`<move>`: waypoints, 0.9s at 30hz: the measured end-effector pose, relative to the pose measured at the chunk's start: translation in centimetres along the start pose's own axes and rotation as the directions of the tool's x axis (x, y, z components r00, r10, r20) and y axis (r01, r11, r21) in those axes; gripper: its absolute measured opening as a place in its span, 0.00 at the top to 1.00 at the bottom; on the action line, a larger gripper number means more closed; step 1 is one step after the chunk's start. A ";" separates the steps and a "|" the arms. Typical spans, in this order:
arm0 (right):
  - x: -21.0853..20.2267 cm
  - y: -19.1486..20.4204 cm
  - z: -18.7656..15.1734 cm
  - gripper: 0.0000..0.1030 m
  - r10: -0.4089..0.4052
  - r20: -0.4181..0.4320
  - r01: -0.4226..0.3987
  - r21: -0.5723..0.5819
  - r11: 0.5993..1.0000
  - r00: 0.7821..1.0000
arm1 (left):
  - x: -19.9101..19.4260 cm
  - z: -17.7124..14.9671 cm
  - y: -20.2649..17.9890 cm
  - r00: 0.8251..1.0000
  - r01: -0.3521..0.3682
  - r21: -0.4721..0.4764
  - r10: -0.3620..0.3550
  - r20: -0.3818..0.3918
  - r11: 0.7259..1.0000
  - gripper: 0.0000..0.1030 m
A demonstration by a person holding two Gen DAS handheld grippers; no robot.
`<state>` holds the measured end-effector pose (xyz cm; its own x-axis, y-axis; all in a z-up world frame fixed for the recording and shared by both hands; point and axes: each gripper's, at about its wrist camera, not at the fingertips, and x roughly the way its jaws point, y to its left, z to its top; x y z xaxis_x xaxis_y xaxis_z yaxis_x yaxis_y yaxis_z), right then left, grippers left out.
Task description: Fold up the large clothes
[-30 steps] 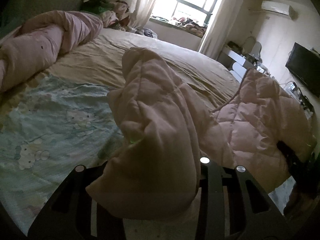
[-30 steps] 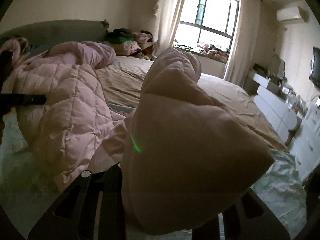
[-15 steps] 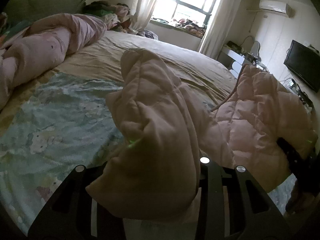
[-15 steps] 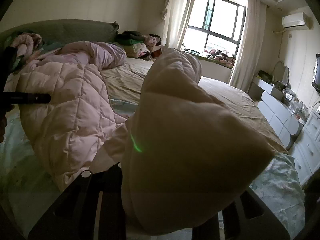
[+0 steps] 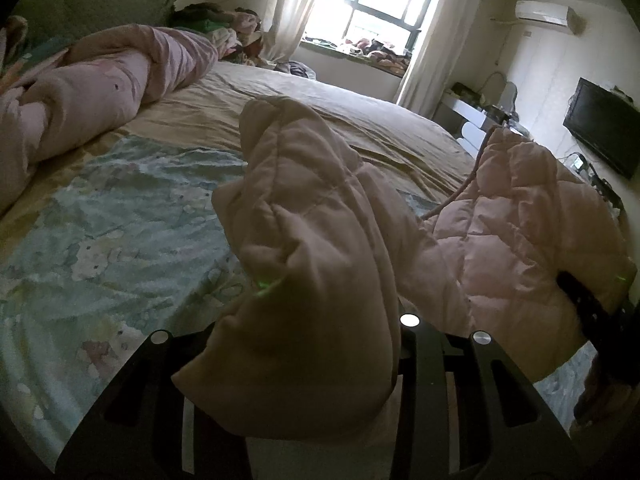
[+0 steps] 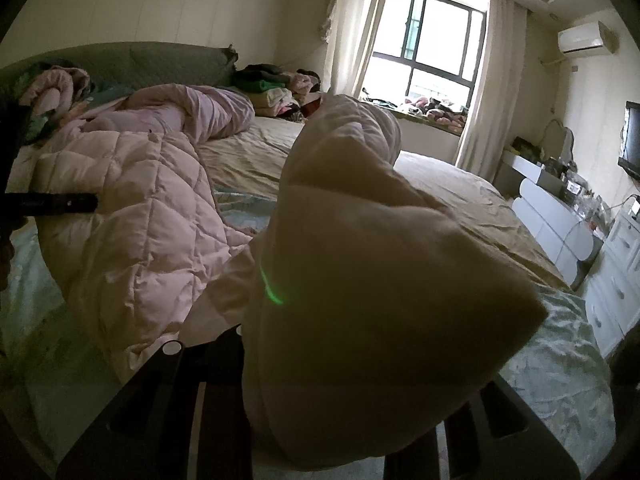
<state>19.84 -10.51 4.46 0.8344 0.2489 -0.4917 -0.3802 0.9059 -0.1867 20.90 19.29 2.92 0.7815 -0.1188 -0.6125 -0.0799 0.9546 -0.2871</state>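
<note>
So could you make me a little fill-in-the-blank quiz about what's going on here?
1. Both grippers, left gripper and right gripper, are shut on a quilted pink ____.
2. The bed has a floral sheet at its near end and a plain ____ sheet farther back.
3. On the wall above the window, at its right, hangs an ____.

Missing words: jacket; beige; air conditioner

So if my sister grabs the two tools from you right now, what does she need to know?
Left tool: shut on one bunched end of the pink quilted coat.
Right tool: shut on another bunched end of the coat.
The coat hangs between the two tools, its middle sagging over the bed with the blue patterned sheet.
Done: both ends gripped and lifted.
Left: lay it flat on the sheet, smooth it, then probably fold it. No fold shows yet.
</note>
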 end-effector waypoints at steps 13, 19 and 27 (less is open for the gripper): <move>-1.6 -1.0 -2.3 0.76 -0.002 -0.028 0.004 0.073 0.997 1.000 | -1.4 -2.6 0.1 1.000 -0.008 0.010 0.008 -0.001 1.000 0.72; -1.7 -1.8 -3.3 0.76 -0.004 -0.047 0.009 0.122 0.992 0.999 | -1.7 -3.6 0.4 1.000 -0.016 0.003 0.016 -0.010 1.000 0.72; -1.3 -2.9 -4.4 0.74 -0.010 -0.078 0.024 0.185 0.982 0.997 | -1.5 -4.8 1.1 0.999 -0.031 -0.017 0.030 -0.032 0.999 0.70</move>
<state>18.10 -14.97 1.86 0.8043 0.2124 -0.5550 -0.2795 0.9594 -0.0378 16.66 19.26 0.03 0.7585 -0.0983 -0.6442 -0.1148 0.9529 -0.2806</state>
